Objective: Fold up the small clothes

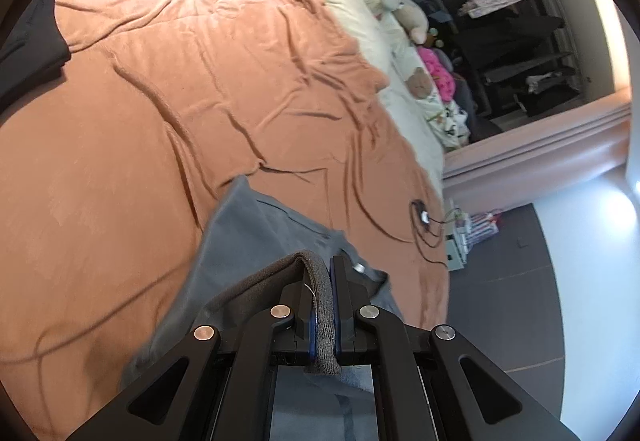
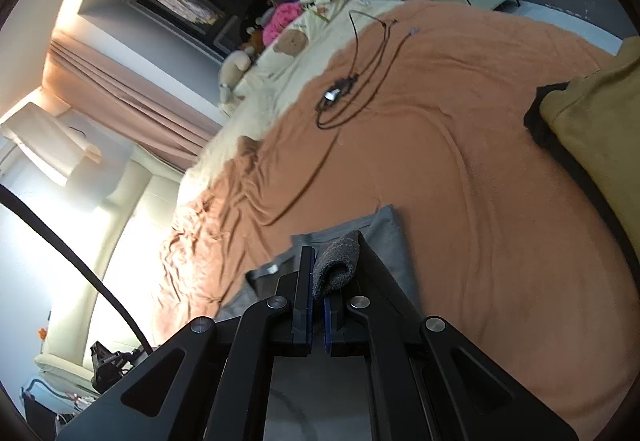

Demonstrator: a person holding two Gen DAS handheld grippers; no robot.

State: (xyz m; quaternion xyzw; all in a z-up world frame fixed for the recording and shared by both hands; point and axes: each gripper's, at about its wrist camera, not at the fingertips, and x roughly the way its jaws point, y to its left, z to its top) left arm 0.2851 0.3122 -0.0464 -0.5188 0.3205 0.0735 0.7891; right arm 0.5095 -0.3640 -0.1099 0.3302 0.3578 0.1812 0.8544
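**Grey garment pinched at both corners, ready to lay over**

Grey cotton garment [image 1: 256, 241] lies just ahead of and below both grippers on the rumpled orange bedspread [image 1: 160, 121], its thick ribbed hem lifted off the bed. The left gripper [image 1: 331, 281] is nearly closed, its pads clamped on a fold of that hem. The right gripper [image 2: 318, 269] is fully closed on a rolled corner of the same hem, which bulges out above its jaws.

To do this fold well, I judge both grippers should travel together at matching height, keeping the hem taut between them so it does not sag or twist, then lower it squarely onto the far edge of the cloth before letting go.

Counted: one grey garment in hand; two grippers, each gripping it; one tangled black cable [image 2: 340, 97] on the bedspread well ahead of the right gripper; one mustard-yellow cloth [image 2: 596, 113] far to its right; one dark garment [image 1: 28, 41] far to the left gripper's left.
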